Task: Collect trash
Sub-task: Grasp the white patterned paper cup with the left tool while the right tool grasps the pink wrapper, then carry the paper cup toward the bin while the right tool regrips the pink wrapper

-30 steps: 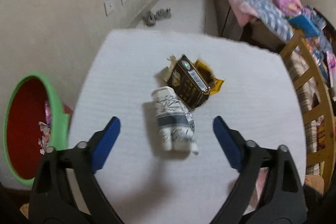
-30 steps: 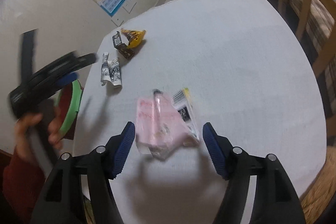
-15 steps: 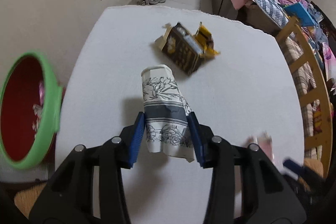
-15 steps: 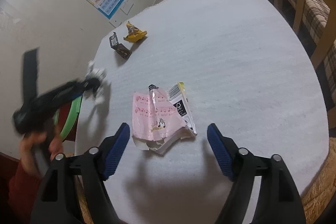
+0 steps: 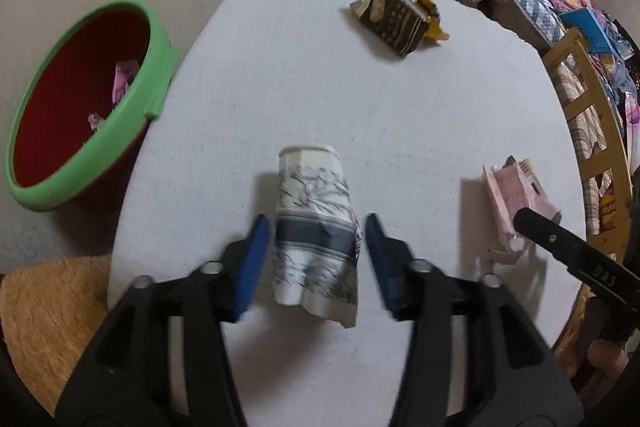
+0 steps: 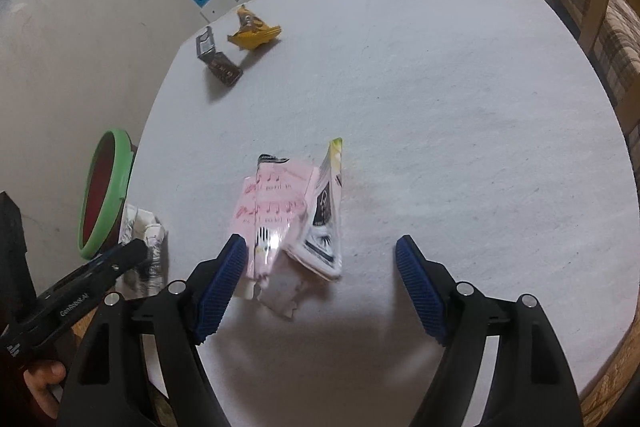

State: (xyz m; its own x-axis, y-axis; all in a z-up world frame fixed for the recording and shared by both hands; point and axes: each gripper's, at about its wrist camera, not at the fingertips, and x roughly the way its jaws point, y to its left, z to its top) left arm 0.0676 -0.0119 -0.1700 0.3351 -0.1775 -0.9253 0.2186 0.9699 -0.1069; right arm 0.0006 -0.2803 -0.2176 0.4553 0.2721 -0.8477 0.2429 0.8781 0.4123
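Right now the left gripper [image 5: 316,259] stands over the near part of the white tabletop [image 5: 360,99] with a crushed paper cup [image 5: 314,223] between its 2 blue fingers [image 5: 253,259]. Its fingers have just been widening, and a narrow gap shows on each side of the cup, so they are released rather than pressing it. The cup lies on its side, rim pointing away.

Beside the tabletop's left edge sits a red bin with a green rim [image 5: 158,67], a few scraps inside. Far across the tabletop lie a dark brown carton [image 5: 394,21] and a yellow wrapper [image 5: 430,17], touching each other.

Over on the right, the right gripper [image 6: 320,287] is spread wide around a pink wrapper [image 6: 276,207]. One finger [image 6: 218,287] is just at the wrapper's edge; the other stands well apart from it, so nothing is grasped.
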